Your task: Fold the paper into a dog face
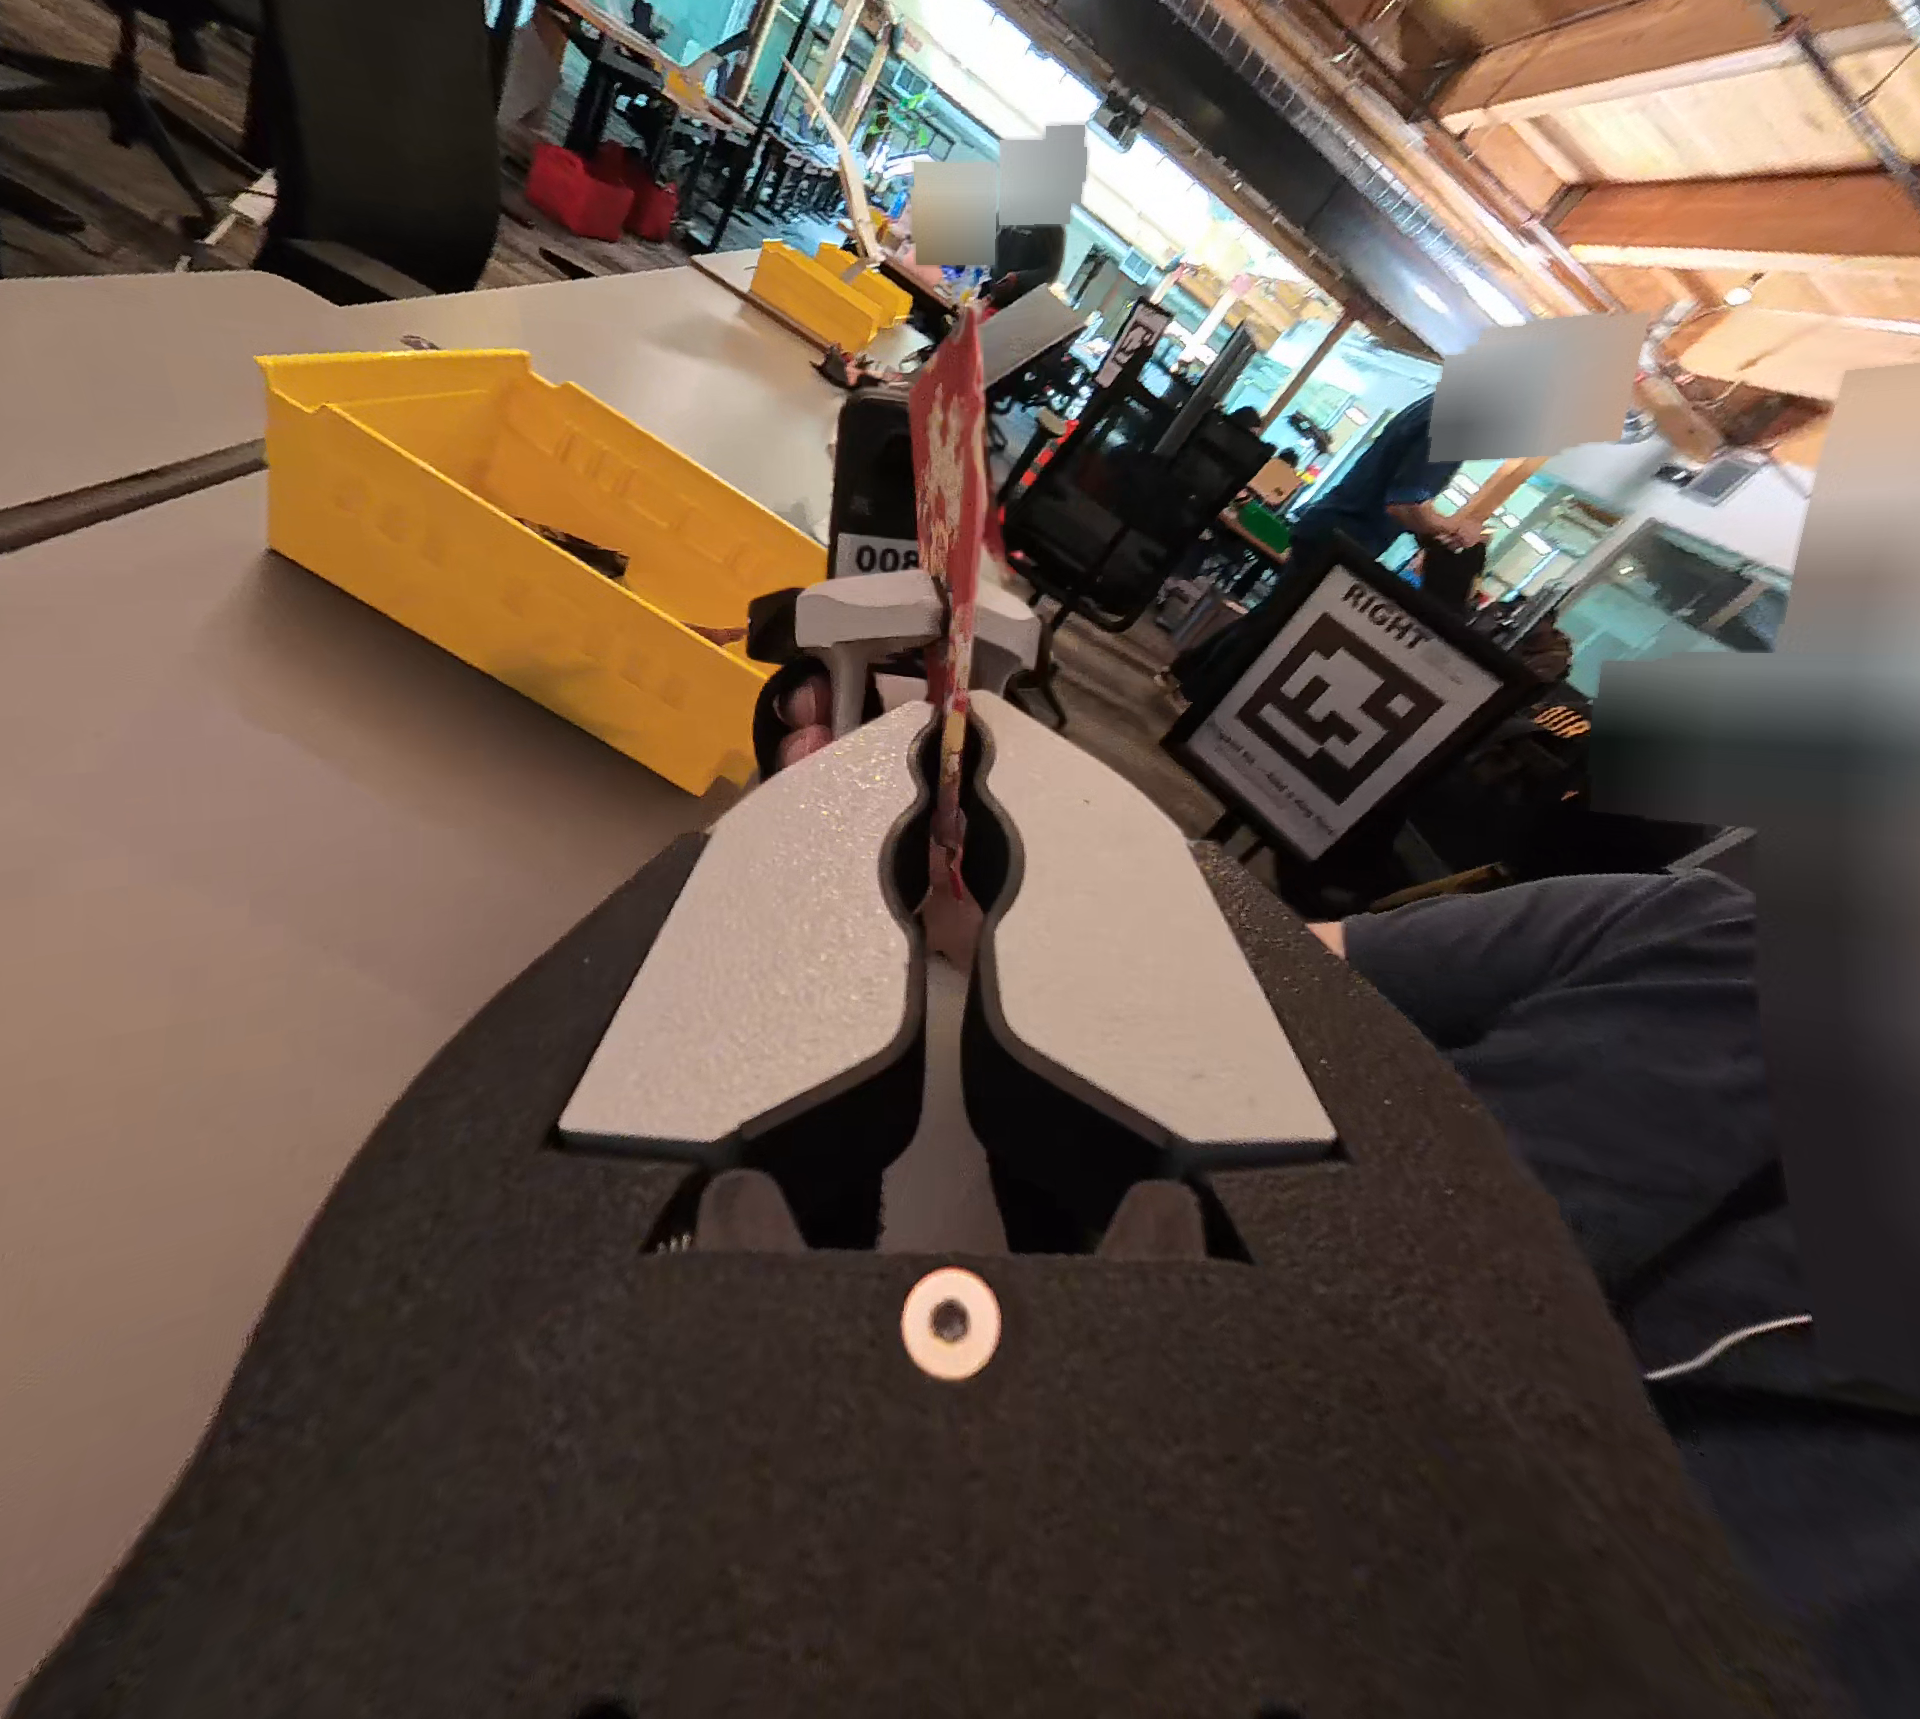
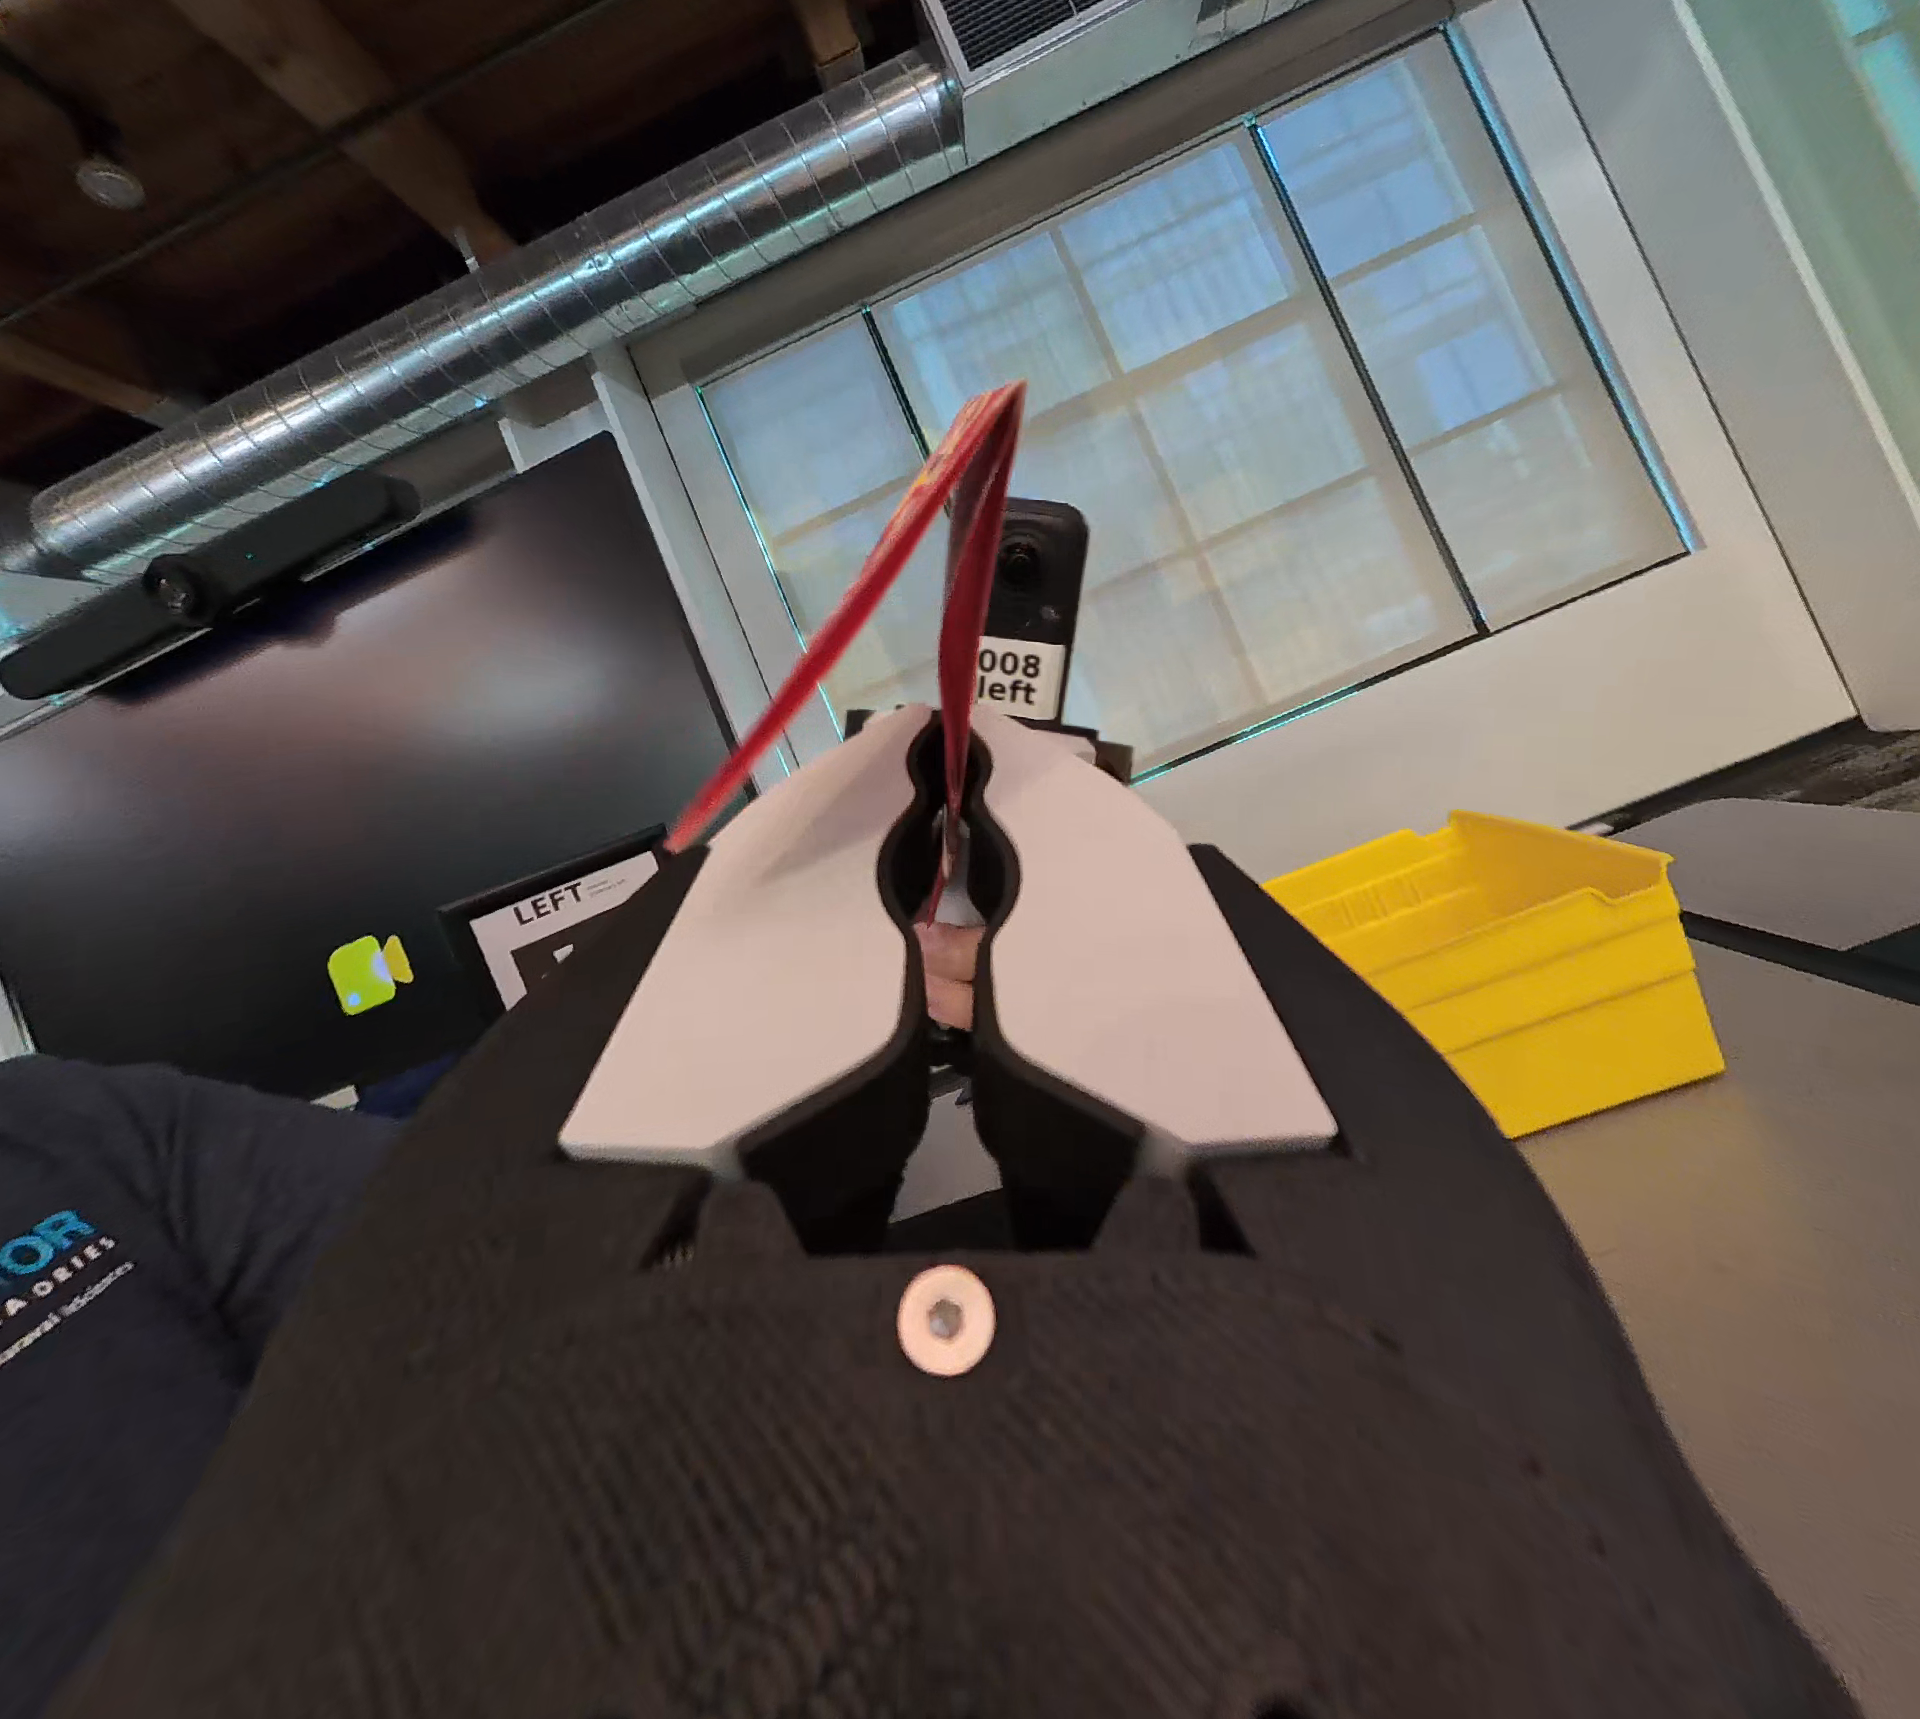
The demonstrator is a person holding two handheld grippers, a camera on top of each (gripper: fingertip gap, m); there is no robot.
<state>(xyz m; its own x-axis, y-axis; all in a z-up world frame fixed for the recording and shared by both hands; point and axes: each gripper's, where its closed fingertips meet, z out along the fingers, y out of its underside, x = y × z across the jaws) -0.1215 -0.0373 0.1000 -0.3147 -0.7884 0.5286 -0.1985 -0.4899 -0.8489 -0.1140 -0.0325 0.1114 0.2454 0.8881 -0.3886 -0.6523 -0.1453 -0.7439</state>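
Two claws, left claw (image 1: 951, 734) and right claw (image 2: 951, 734), both clenched on one red paper (image 1: 951, 464); one yellow bin (image 1: 499, 526).

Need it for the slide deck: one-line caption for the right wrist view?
Right tool pinches red paper aloft, yellow bin behind.

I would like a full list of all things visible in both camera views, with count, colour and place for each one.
paper: one, red with a pale pattern, held in the air between both grippers
bin: one near, yellow, on the table; more yellow ones farther back
table: grey, below the grippers
marker board: one, black and white, right of the left gripper
screen: one, dark, on the wall
window: large, behind the paper
left gripper: black with pale fingers, shut on paper
right gripper: same colours, shut on paper
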